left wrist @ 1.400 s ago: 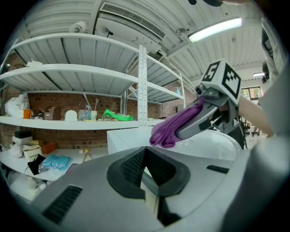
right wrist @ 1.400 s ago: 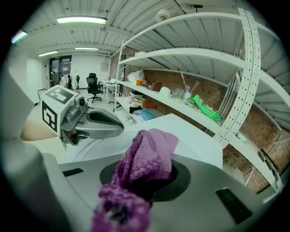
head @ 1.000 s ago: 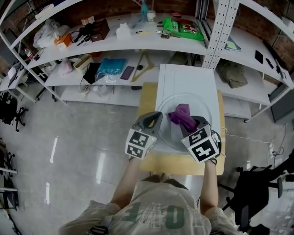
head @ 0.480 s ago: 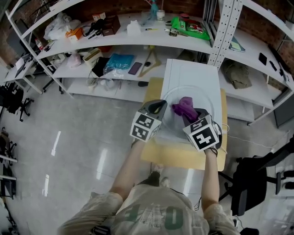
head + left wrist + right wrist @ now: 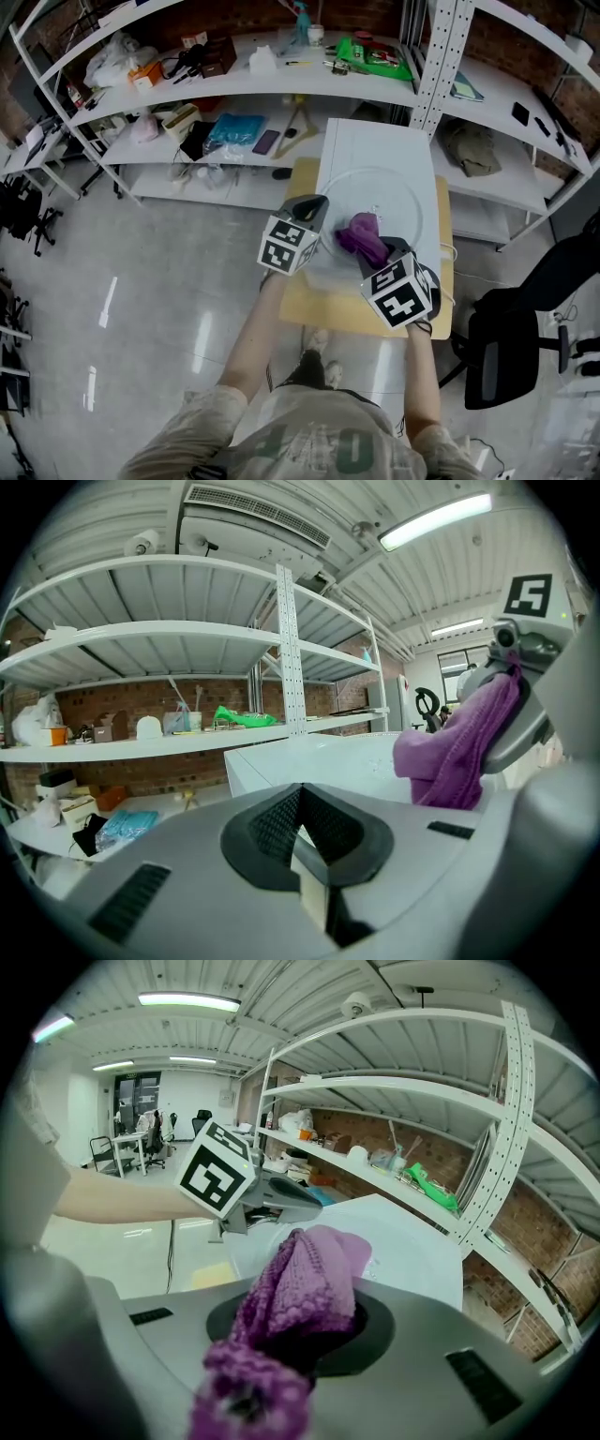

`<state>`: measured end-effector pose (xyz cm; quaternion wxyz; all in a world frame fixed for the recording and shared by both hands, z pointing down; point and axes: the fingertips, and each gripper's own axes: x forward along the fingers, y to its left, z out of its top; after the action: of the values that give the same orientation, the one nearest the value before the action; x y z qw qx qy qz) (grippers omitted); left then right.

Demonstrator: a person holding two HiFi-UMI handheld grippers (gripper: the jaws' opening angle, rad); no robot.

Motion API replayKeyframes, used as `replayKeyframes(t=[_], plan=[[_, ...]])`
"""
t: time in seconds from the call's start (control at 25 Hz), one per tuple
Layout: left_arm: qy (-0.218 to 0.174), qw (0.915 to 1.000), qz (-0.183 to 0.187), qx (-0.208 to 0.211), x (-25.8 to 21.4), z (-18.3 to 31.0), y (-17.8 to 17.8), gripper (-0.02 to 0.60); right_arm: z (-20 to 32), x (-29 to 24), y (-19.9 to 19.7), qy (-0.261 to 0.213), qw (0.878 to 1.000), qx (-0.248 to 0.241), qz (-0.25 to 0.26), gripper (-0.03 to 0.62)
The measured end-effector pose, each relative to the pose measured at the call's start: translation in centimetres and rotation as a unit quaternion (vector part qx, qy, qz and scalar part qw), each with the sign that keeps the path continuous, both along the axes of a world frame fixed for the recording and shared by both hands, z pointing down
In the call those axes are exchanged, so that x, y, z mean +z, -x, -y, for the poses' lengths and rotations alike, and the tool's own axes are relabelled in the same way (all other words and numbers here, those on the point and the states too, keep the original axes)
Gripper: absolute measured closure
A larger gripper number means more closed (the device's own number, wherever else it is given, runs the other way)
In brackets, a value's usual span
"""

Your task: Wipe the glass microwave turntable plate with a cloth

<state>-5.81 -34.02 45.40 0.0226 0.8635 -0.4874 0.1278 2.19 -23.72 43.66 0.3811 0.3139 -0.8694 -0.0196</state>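
Note:
The clear glass turntable plate [image 5: 396, 192] lies on a white surface. My left gripper [image 5: 322, 208] sits at the plate's left rim, its jaws shut with a thin pale edge of the plate [image 5: 302, 844] pinched between them. My right gripper [image 5: 375, 251] is shut on a purple cloth [image 5: 356, 234], which rests bunched on the near part of the plate. In the right gripper view the cloth [image 5: 305, 1283] bulges out of the jaws over the plate [image 5: 403, 1241], with the left gripper [image 5: 298, 1206] just beyond. The left gripper view shows the cloth [image 5: 455, 747] at the right.
The white surface [image 5: 375, 141] rests on a wooden table [image 5: 309, 305]. White shelves [image 5: 234, 80] with bags, boxes and tools stand behind. A metal upright [image 5: 433, 56] rises at the back right. A black chair [image 5: 506, 342] stands to the right.
The right gripper has drawn the purple cloth across the plate toward me, from its middle to its near part. The left gripper has stayed at the left rim.

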Motion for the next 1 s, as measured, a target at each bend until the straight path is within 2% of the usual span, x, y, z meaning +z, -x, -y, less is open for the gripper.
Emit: replayKeyframes(t=[0.28,0.44,0.56,0.8,1.0], plan=[[0.0,1.0,0.005,-0.002,-0.1,0.1,0.1,0.58,-2.1,-0.2,-0.3,0.001,1.0,-0.002,0.003,0.539],[0.002,1.0,-0.008,-0.003,0.1,-0.3,0.1,0.58,-1.0,-0.9,-1.0,0.006,0.998,0.035,0.042,0.539],[0.0,0.9998,-0.019,-0.003,0.1,-0.6,0.1,0.58,1.8,-2.0,-1.8,-0.006,0.996,0.07,0.062,0.539],[-0.002,0.9996,-0.029,0.0,-0.2,-0.4,-0.1,0.58,10.9,-2.9,-3.5,-0.048,0.991,0.123,0.032,0.539],[-0.002,0.9995,-0.031,-0.002,0.2,-0.6,0.2,0.58,16.4,-2.0,-2.9,-0.055,0.988,0.144,0.019,0.539]])
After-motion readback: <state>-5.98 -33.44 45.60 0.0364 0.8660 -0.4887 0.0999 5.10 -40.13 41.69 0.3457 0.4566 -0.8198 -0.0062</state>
